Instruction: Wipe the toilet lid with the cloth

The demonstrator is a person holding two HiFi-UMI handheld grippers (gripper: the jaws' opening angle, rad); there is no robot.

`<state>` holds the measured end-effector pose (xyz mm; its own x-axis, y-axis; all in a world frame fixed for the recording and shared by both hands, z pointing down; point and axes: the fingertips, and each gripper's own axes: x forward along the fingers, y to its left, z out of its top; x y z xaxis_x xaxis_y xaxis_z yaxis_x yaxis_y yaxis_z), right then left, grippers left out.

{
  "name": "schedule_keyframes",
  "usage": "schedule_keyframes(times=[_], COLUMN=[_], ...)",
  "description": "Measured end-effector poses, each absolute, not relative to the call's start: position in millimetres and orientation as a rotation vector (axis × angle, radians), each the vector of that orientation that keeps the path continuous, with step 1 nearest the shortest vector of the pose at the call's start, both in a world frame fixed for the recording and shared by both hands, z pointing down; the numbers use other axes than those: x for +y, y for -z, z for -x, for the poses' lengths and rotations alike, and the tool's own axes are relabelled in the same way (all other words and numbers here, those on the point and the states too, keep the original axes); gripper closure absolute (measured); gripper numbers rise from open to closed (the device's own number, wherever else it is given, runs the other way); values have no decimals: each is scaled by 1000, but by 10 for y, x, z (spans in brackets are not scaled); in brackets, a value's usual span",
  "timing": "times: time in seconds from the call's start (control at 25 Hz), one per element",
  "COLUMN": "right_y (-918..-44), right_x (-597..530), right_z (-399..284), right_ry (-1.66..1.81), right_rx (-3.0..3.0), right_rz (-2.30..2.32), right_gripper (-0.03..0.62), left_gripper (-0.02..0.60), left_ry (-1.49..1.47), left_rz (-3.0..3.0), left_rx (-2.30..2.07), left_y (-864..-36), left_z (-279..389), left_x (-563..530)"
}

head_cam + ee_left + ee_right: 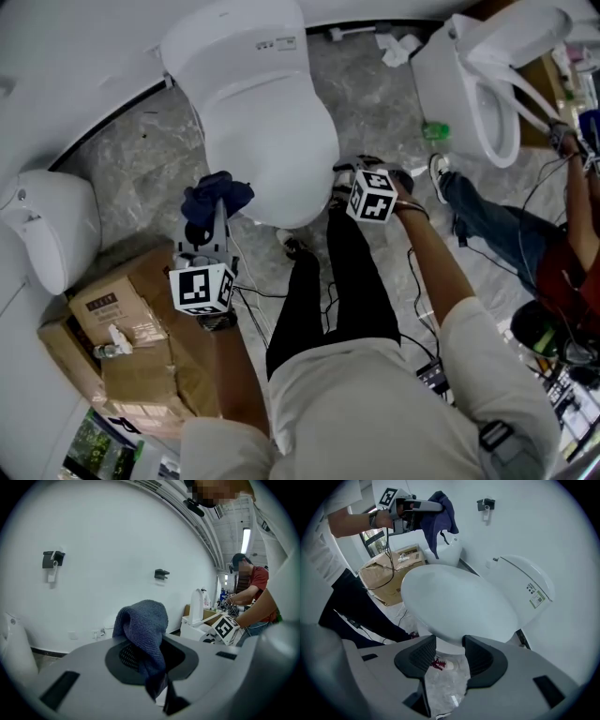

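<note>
1. Holding a dark blue terry cloth (144, 620) pinched between its fingers (123, 656), your left gripper (210, 214) hangs in the air off the left side of the closed white oval toilet lid (267, 141). The cloth bunches up above the fingertips, and a thin tail of it droops below them.
2. The cloth (438, 513) is clear of the lid (459, 606). In the right gripper view it dangles above and beyond the lid's far side, with open space between the two.
3. Your right gripper (345, 183) sits at the lid's front right rim and points steeply down.
4. In its own view, the right gripper (450, 644) has its fingers (480, 656) spread wide with nothing pinched. Only grey marbled floor (443, 686) shows in the gap. The lid's front edge lies just past the fingertips, and you cannot tell whether it touches them.
5. The lid is down and lies flat, and nothing lies on its surface.
6. To your left, brown cardboard boxes (122, 328) stand on the floor (131, 178), next to a white rounded ceramic fixture (52, 225).
7. To your upper right stands a second white toilet (478, 84) with its seat raised. Another person's leg in blue jeans (497, 217) stretches across the floor just beside it.
</note>
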<state>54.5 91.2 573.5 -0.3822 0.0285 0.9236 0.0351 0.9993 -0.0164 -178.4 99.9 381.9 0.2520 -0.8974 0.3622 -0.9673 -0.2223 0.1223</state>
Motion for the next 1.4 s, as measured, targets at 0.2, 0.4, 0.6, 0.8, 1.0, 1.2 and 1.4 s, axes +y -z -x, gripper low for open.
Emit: schedule_keyframes(times=[0.2,0.4,0.6,0.8,1.0,1.2,1.4], right_y=[-5866,-6063,-6197,-6393,-6591,-6791,-7067], right_x=[1019,1168,1234,1328,1384,1467,1543], right_z=[-587,-638,-607,-645,-658,-676,-752], right_ry=[-5,-20,-27,-42,-65,-112,-181], right_rx=[-1942,-1914,-1908,-1892,-1881,-1863,-1860], right_rz=[88,117,108,95,79,52,11], right_gripper=[387,387,387,387,388,388,388], left_gripper=[526,526,526,526,526,526,526], left_ry=[-324,-336,-343,-346,-360,-365,-370], left_rz=[-2203,-2193,-2176,-2151,-2131,-2112,-2101], left_rx=[-1689,-1671,-1663,-1658,-1651,-1643,-1642], left_y=[-3953,-4073,-4196,-4350,-4532,-4696,-4866], left_z=[1690,1612,1574,1556,1567,1584,1607], left_x=[935,924,934,988,1028,1048,1004])
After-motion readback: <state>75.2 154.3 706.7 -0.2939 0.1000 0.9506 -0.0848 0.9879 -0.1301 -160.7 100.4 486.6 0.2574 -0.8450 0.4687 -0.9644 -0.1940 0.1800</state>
